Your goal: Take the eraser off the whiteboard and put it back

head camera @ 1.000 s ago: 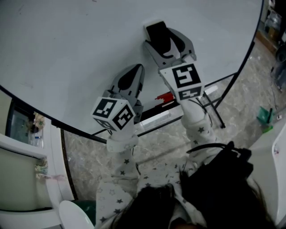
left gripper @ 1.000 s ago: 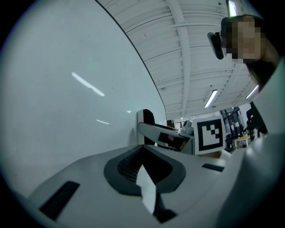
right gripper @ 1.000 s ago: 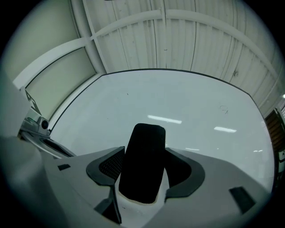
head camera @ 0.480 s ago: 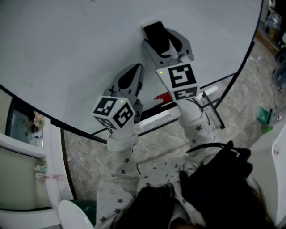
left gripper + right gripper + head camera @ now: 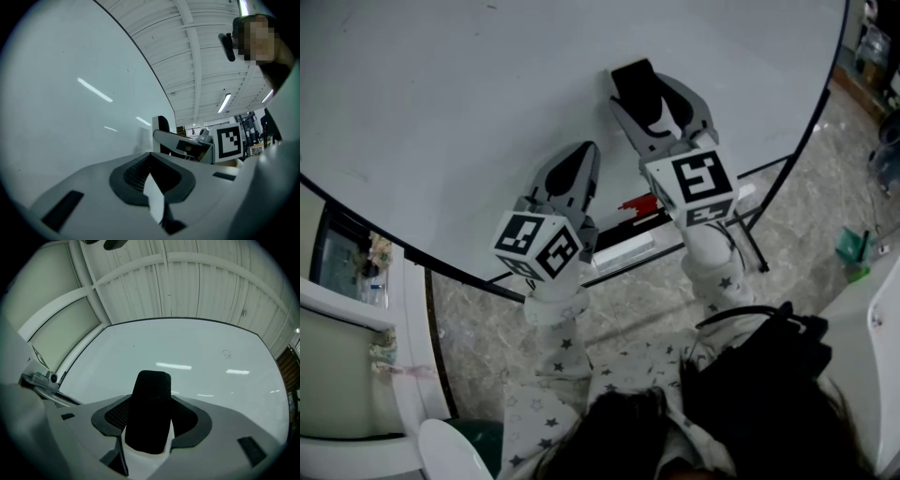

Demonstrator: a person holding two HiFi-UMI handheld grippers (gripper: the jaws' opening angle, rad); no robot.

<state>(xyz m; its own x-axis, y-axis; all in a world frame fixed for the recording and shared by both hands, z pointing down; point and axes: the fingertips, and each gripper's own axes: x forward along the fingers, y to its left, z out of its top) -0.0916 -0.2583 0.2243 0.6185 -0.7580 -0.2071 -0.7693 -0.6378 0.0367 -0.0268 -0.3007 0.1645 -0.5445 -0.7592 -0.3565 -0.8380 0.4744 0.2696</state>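
While the head view looks down from above, the left gripper point(image 5: 581, 155) and the right gripper point(image 5: 652, 94) are seen in front of the whiteboard point(image 5: 441, 94). A red pen point(image 5: 639, 202) is seen on the tray point(image 5: 623, 251) under the board's bottom edge. Only in the right gripper view is a faint scribble point(image 5: 226, 353) seen near the board's right edge.

Since a second ago, the right gripper and the eraser point(image 5: 636, 82) have been moved a little toward the board's bottom edge. The left gripper has been kept in place.

The black eraser is clamped between the right gripper's jaws, which are held wide apart by it. It sticks out past the jaw tips, toward the board. Whether the board is touched cannot be told. The left gripper's jaws are pressed together, and nothing is held.
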